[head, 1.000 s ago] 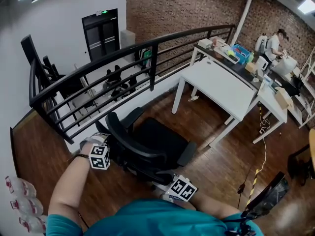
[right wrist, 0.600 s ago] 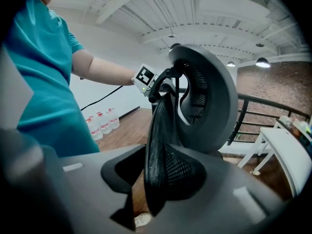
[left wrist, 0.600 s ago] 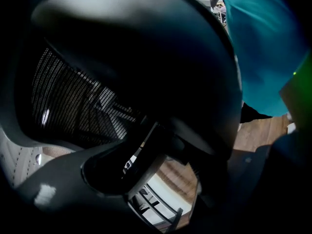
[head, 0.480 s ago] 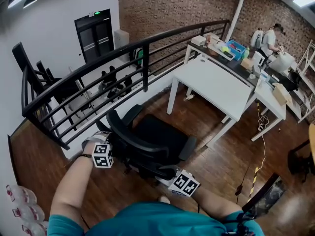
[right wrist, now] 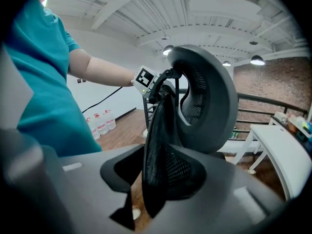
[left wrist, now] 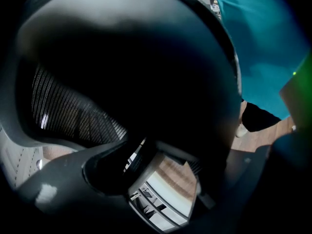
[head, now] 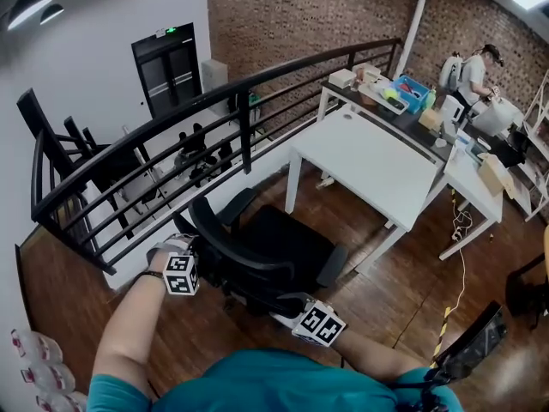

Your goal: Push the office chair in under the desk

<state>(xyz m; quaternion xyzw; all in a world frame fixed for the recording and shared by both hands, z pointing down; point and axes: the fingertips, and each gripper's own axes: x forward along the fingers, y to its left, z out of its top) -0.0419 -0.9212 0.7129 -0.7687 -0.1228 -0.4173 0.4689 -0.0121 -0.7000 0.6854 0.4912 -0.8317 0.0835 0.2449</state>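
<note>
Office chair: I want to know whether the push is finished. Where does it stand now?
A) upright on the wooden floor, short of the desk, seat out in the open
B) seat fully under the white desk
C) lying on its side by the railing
A: in the head view the office chair stands upright with its whole seat uncovered, short of the white desk.

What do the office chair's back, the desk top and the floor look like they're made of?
Chair back: black woven mesh, see-through weave, in a matte grey plastic-looking frame.
Desk top: smooth matte white, probably laminate or painted board.
Floor: brown wood planks, slight sheen.
</note>
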